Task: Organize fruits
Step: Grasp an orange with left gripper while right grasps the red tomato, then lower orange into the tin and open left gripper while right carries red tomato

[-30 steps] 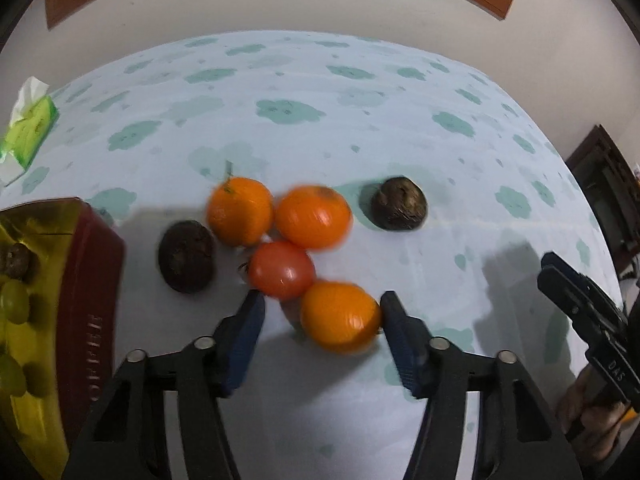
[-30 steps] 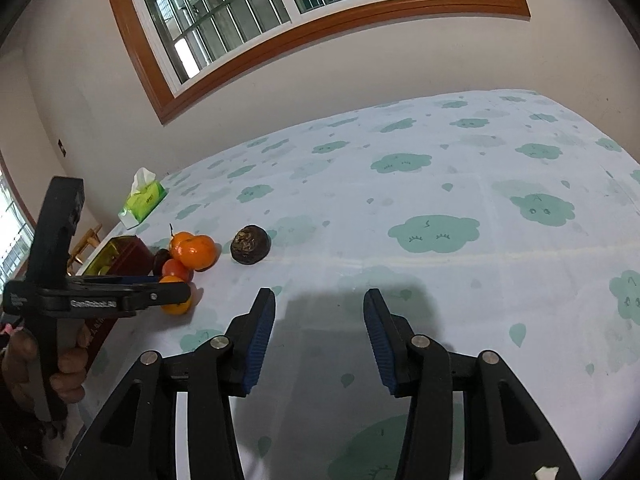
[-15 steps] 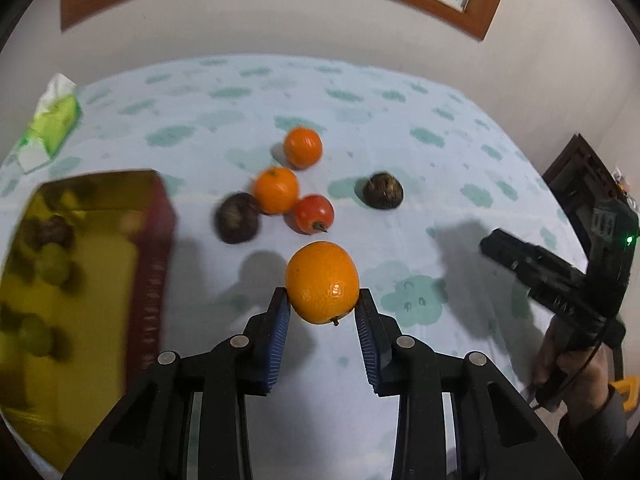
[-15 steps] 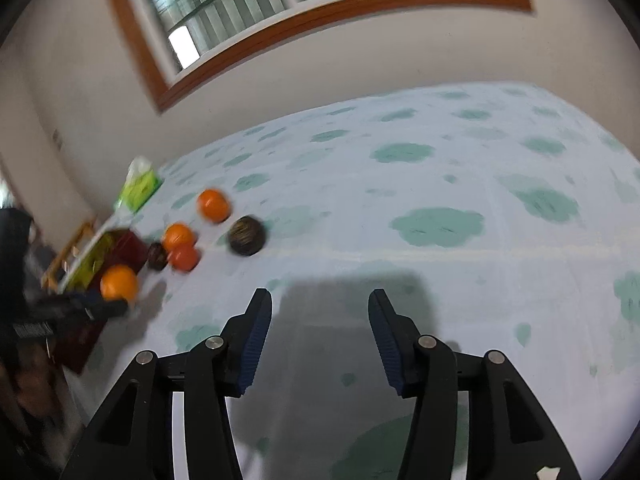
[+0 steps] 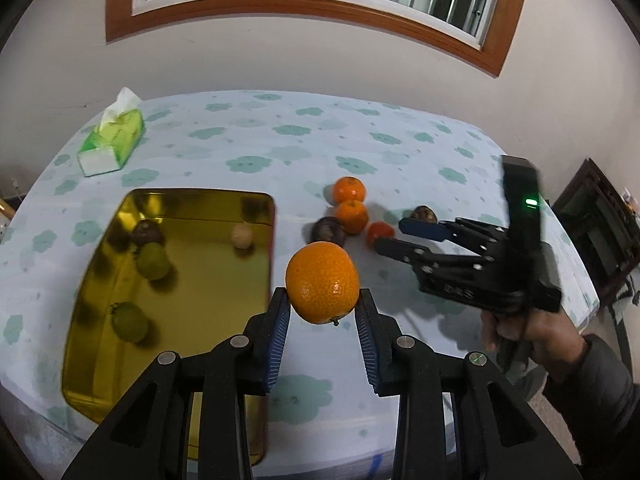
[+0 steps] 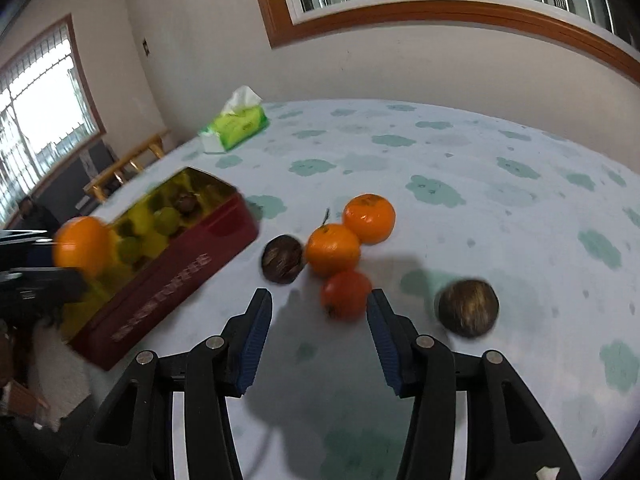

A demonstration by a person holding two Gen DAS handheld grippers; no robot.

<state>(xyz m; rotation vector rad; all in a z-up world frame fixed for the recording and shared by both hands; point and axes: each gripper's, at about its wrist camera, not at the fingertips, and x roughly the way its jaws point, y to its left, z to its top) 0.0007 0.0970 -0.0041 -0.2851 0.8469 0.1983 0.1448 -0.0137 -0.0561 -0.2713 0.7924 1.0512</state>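
Observation:
My left gripper (image 5: pixel 322 307) is shut on an orange (image 5: pixel 322 282) and holds it in the air, just right of the open gold-lined red tin (image 5: pixel 200 292). The tin holds green fruits, a dark one and a pale one. On the cloud-print tablecloth lie two oranges (image 6: pixel 333 249) (image 6: pixel 369 218), a tomato (image 6: pixel 346 294) and two dark round fruits (image 6: pixel 282 258) (image 6: pixel 468 307). My right gripper (image 6: pixel 320 308) is open and low over the cloth. The tomato lies just ahead of its tips, close to the right finger, untouched. The held orange (image 6: pixel 82 245) shows blurred at the left.
A green tissue pack (image 5: pixel 112 142) sits at the table's far left corner. The tin's red wall (image 6: pixel 168 276) stands left of the loose fruits. A hand and dark sleeve (image 5: pixel 560 344) hold the right gripper. Dark furniture (image 5: pixel 600 224) stands beyond the table's right edge.
My left gripper shut on the orange, lifted it off the cloth and carried it back beside the tin. My right gripper swung left to the fruit cluster. One orange rolled farther away.

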